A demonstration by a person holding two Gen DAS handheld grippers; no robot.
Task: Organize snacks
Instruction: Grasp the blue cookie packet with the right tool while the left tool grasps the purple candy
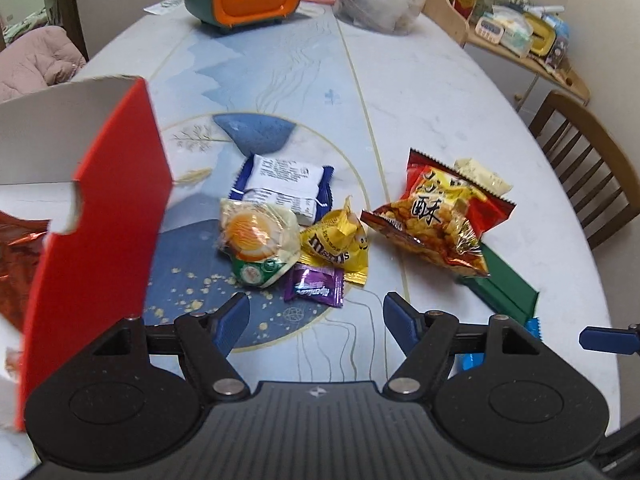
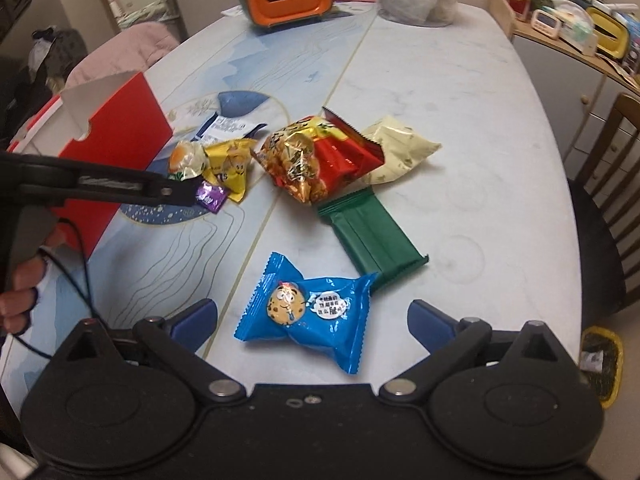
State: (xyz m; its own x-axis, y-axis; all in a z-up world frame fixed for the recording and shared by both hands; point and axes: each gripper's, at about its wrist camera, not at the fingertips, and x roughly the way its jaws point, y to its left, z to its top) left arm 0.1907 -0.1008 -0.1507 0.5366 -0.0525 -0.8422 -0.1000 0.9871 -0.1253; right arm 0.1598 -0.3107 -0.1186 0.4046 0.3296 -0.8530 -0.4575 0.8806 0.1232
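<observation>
right now both claws are wide and empty, so i ease the right gripper (image 2: 312, 320) straight down to straddle the blue cookie packet (image 2: 308, 312) at twelve o'clock, while the left gripper (image 1: 316, 316) lines up on the purple candy (image 1: 314, 290) at twelve o'clock.

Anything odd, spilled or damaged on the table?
Nothing spilled or torn. The snacks lie in a loose heap beside the red box: the crispy-snack bag sits on the red packet, which overlaps the cream packet. The blue cookie pack lies apart.

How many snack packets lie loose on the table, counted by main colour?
Yellow or cream: 3
Red: 1
Blue: 1
Green: 1
Purple: 1
White with blue ends: 1
Total: 8
</observation>
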